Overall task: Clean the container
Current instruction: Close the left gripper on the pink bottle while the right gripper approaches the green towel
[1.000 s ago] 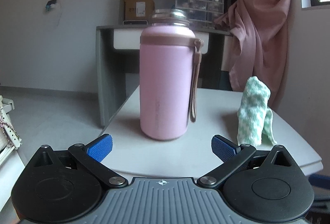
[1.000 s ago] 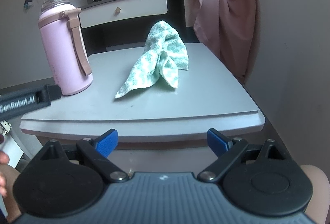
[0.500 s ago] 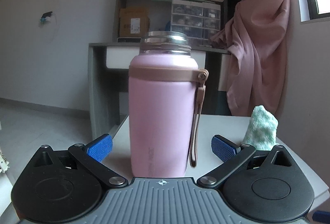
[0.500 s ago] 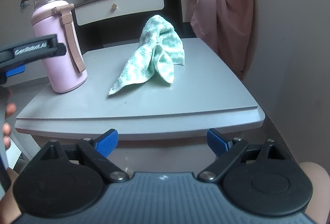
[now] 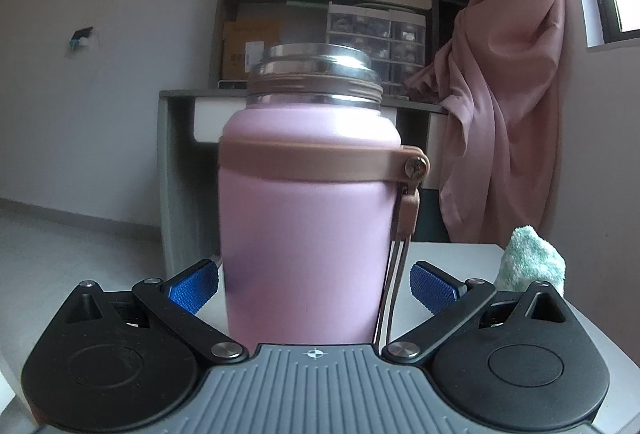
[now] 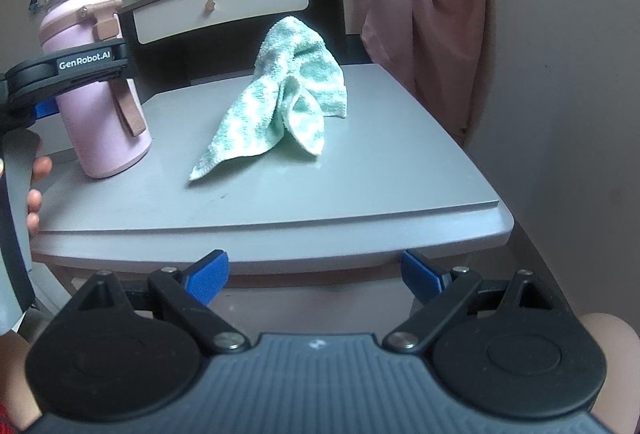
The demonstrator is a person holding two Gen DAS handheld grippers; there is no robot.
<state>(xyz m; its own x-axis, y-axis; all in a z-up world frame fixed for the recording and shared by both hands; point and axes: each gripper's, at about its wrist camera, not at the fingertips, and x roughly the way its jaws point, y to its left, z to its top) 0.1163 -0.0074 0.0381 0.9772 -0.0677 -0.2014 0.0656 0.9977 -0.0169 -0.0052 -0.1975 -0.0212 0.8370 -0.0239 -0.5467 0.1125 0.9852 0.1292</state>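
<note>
**Bottle between your left fingers, cloth waiting on the table**

Your left gripper (image 5: 314, 288) is spread wide with the pink bottle (image 5: 308, 226) standing upright between its two blue pads (image 5: 194, 286) — there is a visible gap on each side, so the pads sit just beside the bottle wall and do not press it. From the right wrist view you can see that same gripper (image 6: 68, 68) reaching around the bottle (image 6: 96, 102) at mid-height, your fingertips showing at the left edge of the picture. The bottle has no lid on: its bare steel threaded neck (image 5: 314, 78) is open at the top, and a brown band with a hanging strap (image 5: 408, 210) circles its shoulder. It stands near the left rear part of the grey table (image 6: 380, 170).

Your right gripper (image 6: 316, 274) is also wide open and holds nothing — it hangs just off the near edge of the table, pointing across it. The green-and-white cloth (image 6: 288, 90) lies crumpled in a peaked heap near the middle of the tabletop, well apart from the bottle, one corner trailing toward the front. In the left wrist view only the tip of the cloth (image 5: 532, 254) shows, to the right.
</note>
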